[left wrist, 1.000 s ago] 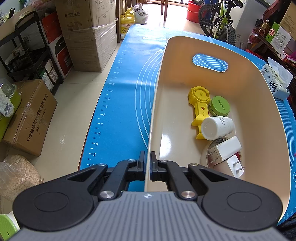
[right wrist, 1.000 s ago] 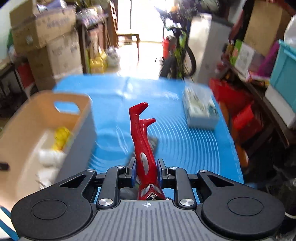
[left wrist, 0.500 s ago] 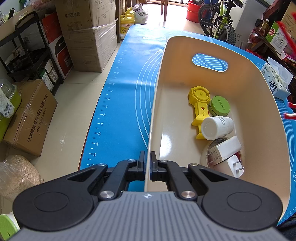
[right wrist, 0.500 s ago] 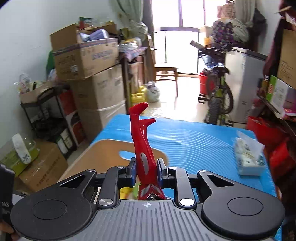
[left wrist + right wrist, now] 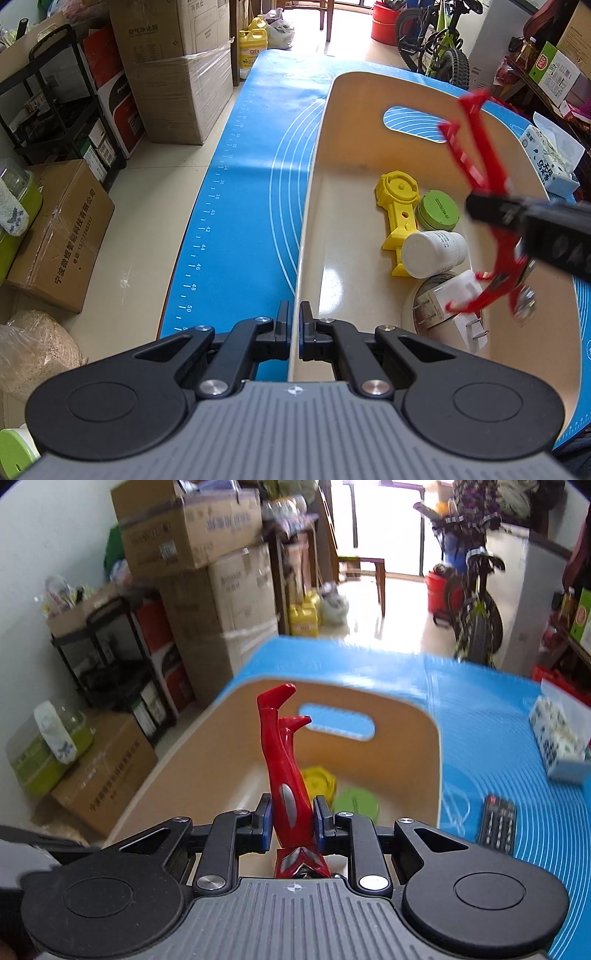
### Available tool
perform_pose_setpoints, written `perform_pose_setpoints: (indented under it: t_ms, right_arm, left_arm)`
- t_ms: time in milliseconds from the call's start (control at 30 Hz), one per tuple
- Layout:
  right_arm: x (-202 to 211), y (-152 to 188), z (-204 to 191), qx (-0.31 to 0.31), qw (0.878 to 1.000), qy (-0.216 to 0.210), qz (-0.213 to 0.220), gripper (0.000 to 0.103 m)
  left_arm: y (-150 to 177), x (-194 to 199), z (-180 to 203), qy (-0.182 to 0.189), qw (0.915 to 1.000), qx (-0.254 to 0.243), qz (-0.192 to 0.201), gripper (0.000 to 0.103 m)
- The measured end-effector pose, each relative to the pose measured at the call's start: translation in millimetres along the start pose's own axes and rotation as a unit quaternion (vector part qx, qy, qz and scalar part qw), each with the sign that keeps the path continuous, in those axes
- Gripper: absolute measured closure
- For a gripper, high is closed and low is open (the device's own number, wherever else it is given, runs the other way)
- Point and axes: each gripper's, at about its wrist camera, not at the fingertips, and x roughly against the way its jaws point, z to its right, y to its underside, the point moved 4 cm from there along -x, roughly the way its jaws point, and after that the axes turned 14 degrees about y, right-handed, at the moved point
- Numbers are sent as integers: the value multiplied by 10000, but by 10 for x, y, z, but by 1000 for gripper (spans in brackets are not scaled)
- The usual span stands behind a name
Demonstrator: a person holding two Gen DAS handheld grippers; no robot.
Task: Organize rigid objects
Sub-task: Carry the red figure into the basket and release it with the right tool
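My left gripper (image 5: 294, 325) is shut on the near rim of the beige bin (image 5: 351, 122), which stands on the blue mat. In the bin lie a yellow plastic part (image 5: 397, 214), a green round tin (image 5: 437, 215), a white jar (image 5: 432, 254), a tape roll and a white charger (image 5: 461, 291). My right gripper (image 5: 293, 821) is shut on a red toy figure (image 5: 284, 768), legs pointing up, and holds it above the bin (image 5: 192, 753). The figure also shows in the left wrist view (image 5: 480, 162), blurred, over the bin's right side.
A black remote (image 5: 496, 823) and a tissue pack (image 5: 557, 742) lie on the blue mat (image 5: 498, 709) right of the bin. Cardboard boxes (image 5: 177, 70), a black shelf and a bicycle stand around the table. The mat's left edge drops to the floor.
My right gripper has carried the red figure leftward from over the mat to above the bin; it now shows in the left wrist view. The left gripper has not moved.
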Motion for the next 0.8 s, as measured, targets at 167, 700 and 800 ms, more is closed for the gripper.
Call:
perform_pose_setpoints:
  t_ms: [167, 700, 800]
  right_arm:
    - [-167, 158, -3, 28, 9991, 102, -415, 71]
    - [146, 258, 142, 27, 9996, -2, -270, 27]
    - [342, 210, 214, 5, 10000, -26, -91, 25]
  left_arm:
    - [-7, 1, 12, -21, 10000, -2, -1, 98]
    - [-14, 11, 17, -92, 9999, 12, 53, 96]
    - [-39, 94, 52, -96, 9996, 32, 267, 65]
